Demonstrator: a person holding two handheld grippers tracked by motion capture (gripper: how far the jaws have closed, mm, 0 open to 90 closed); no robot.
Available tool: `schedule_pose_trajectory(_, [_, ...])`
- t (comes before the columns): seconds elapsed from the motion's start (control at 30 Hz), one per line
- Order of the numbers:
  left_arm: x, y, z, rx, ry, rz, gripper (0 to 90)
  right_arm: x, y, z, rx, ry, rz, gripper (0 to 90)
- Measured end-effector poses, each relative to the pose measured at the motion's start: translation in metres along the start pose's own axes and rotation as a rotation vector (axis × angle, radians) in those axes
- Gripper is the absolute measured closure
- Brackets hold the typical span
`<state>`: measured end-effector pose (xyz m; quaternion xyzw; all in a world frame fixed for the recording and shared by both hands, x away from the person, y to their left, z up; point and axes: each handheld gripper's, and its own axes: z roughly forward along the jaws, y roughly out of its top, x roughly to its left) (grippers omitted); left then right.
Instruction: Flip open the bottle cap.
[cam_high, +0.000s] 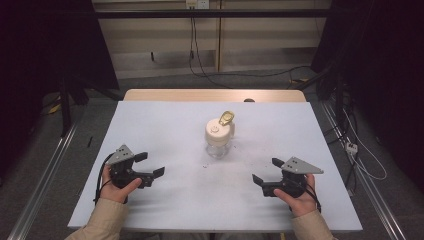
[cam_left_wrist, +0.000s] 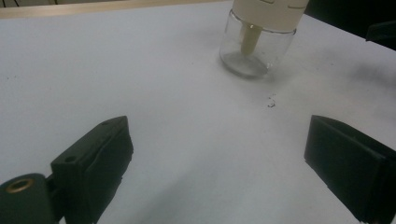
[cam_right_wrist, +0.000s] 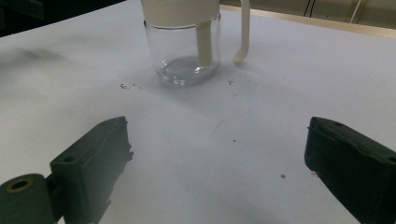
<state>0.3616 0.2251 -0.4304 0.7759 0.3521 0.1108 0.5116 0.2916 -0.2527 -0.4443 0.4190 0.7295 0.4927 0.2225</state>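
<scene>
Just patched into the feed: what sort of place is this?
Likely a lab recording station, not a kitchen: a white-covered table bearing one glass jar, floor rails alongside, cables on the wall behind.

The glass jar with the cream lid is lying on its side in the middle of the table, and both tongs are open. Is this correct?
Not quite: the glass jar stands upright on the table, as the right gripper view shows. Both the left tongs and right tongs are open.

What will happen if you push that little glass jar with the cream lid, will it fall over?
The jar looks empty, so it is probably light and may slide on the white table. Its big lid sits high, so a push near the top might tip it. The clear glass wall looks smooth, likely slippery and breakable.
</scene>
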Motion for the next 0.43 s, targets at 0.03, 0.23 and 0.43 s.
schedule_pose_trajectory(0.03, [0.0008, -0.0008, -0.0014, -0.001, 0.001, -0.002, 7.1, -0.0005, -0.0009, -0.0011, 0.000, -0.001, -0.001, 6.4])
schedule_pose_trajectory(0.23, [0.0027, -0.0071, -0.0078, 0.014, 0.006, 0.004, 7.1, -0.0038, -0.0067, -0.0073, 0.010, -0.008, -0.008, 6.5])
schedule_pose_trajectory(0.43, [0.0031, -0.0099, -0.0099, 0.027, 0.012, 0.009, 7.1, -0.0076, -0.0096, -0.0097, 0.015, -0.019, -0.001, 6.5])
